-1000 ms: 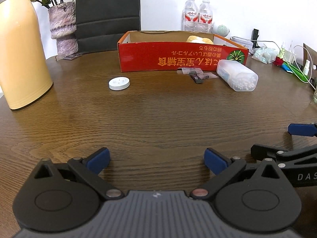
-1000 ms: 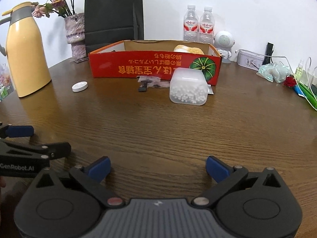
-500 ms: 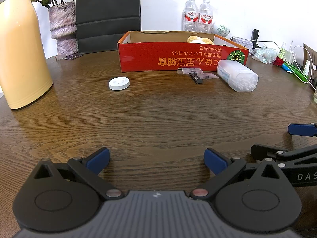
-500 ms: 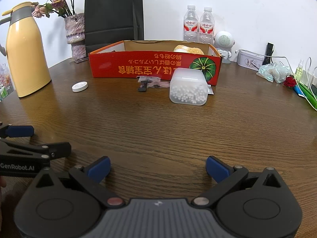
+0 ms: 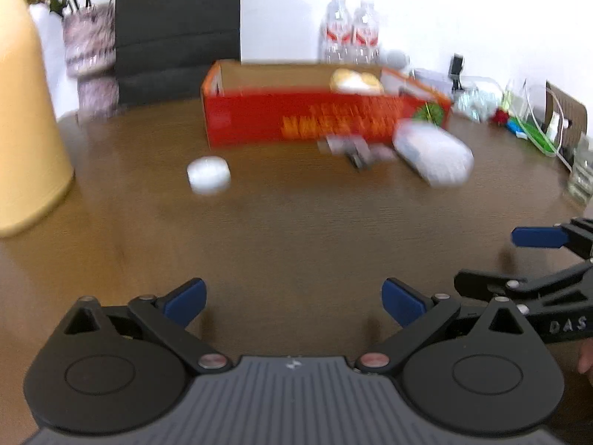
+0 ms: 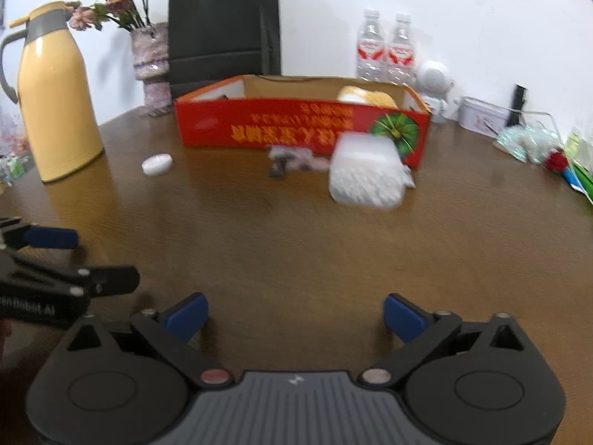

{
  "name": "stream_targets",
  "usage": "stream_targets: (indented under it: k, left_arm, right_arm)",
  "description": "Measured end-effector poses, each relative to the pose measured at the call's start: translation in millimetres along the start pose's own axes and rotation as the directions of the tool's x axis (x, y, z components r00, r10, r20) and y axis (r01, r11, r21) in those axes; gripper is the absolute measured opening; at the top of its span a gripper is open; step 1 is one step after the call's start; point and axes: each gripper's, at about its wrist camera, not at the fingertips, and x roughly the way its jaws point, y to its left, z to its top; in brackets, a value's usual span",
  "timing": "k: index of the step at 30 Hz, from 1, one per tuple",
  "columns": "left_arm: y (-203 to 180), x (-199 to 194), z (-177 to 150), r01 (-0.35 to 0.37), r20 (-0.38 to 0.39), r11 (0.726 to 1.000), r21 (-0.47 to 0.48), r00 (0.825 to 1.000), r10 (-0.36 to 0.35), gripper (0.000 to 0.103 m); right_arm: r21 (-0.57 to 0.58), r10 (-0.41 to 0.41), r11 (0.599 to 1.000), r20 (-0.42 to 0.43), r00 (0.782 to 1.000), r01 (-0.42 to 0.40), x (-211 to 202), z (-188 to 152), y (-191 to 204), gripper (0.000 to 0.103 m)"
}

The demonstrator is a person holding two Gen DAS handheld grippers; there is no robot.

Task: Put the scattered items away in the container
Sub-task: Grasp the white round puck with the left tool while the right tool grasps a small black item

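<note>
The clear tub of white beads (image 6: 365, 174) lies on its side against the red box (image 6: 296, 126), well ahead of both tongs — the right gripper (image 6: 292, 317), gaping but just narrowing with nothing between, faces it squarely, end-on, while the left gripper (image 5: 292, 300) — likewise empty and spread — sees it off to the right.

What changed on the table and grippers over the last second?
Both wrist views are now motion-blurred, so both hands have started moving. The left gripper is open and empty. The right gripper has just closed its jaws a little, nothing between them. The white round cap, translucent tub and small dark item lie where they were, in front of the red box.
</note>
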Motion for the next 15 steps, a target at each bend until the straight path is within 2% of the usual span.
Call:
stream_targets:
  k: [2, 3, 4, 5, 7, 8, 10, 12, 15]
  left_arm:
    - [15.0, 6.9, 22.7, 0.009, 0.053, 0.999, 0.050, 0.999, -0.012, 0.100]
    - [23.9, 14.9, 34.1, 0.013, 0.062, 0.998, 0.054, 0.998, -0.016, 0.088]
    - [33.0, 26.2, 45.1, 0.008, 0.052, 0.999, 0.041, 0.999, -0.011, 0.082]
    - [40.9, 38.5, 54.7, 0.002, 0.034, 1.000, 0.025, 0.999, -0.002, 0.068]
    - [52.0, 59.8, 64.6, 0.021, 0.000, 1.000, 0.007, 1.000, -0.021, 0.067]
    - [57.2, 69.0, 66.2, 0.043, -0.013, 0.999, -0.001, 0.999, -0.043, 0.064]
    - [65.2, 80.0, 66.1, 0.039, -0.028, 0.999, -0.032, 0.999, -0.040, 0.059]
    - [71.2, 85.2, 63.4, 0.047, -0.024, 0.997, -0.058, 0.999, -0.049, 0.056]
    - [76.4, 92.2, 58.4, 0.088, -0.026, 0.994, -0.068, 0.996, -0.090, 0.056]
  right_arm:
    - [-0.028, 0.046, 0.999, 0.061, 0.997, -0.045, 4.6, 18.5, 3.7, 0.094]
    - [-0.048, 0.066, 0.997, 0.088, 0.994, -0.062, 8.7, 27.4, 6.5, 0.092]
    - [-0.069, 0.084, 0.995, 0.115, 0.990, -0.076, 15.2, 37.0, 9.6, 0.088]
    - [-0.084, 0.091, 0.993, 0.129, 0.988, -0.080, 23.7, 46.2, 13.0, 0.080]
    - [-0.091, 0.095, 0.992, 0.126, 0.988, -0.083, 47.0, 63.7, 18.6, 0.074]
    - [-0.084, 0.091, 0.993, 0.121, 0.989, -0.081, 58.2, 69.4, 20.1, 0.070]
    - [-0.067, 0.063, 0.996, 0.098, 0.993, -0.056, 81.1, 79.6, 21.5, 0.059]
    - [-0.046, 0.035, 0.998, 0.088, 0.996, -0.031, 99.2, 88.2, 20.6, 0.048]
    - [-0.034, 0.032, 0.999, 0.055, 0.998, -0.030, 119.8, 95.7, 17.6, 0.038]
